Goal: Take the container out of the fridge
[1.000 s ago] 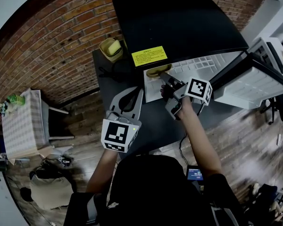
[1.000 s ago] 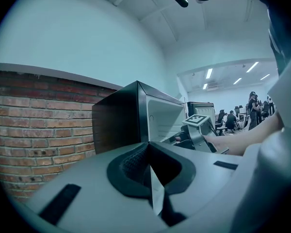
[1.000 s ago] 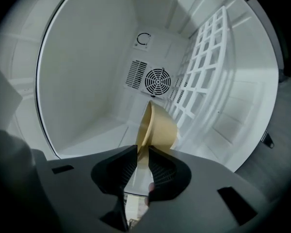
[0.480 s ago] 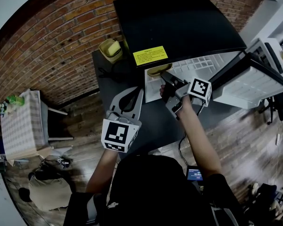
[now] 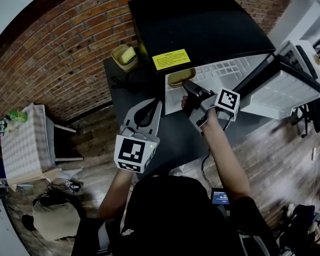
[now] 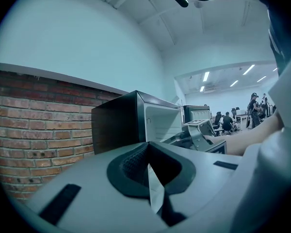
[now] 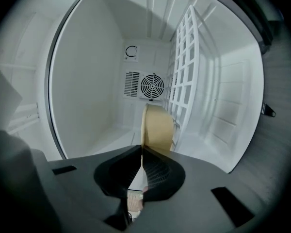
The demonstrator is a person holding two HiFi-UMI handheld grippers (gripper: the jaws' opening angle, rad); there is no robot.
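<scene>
Against the red brick wall (image 5: 53, 57), the black box-shaped fridge (image 5: 202, 25) is standing on the dark grey table (image 5: 173, 137) with its white-lined door (image 5: 280, 92) hanging open to the right, baring a white cavity and a white wire shelf (image 7: 186, 67). The left gripper (image 5: 158, 102) (image 6: 148, 165) is hovering over the table just in front of the fridge, its jaws pressing together on nothing. The right gripper (image 5: 188, 84) (image 7: 142, 152) is reaching into the fridge's mouth, its jaws pinching the rim of the tan round plastic container (image 5: 179, 78) (image 7: 158, 125), which is showing at the front of the cavity, beside the shelf.
</scene>
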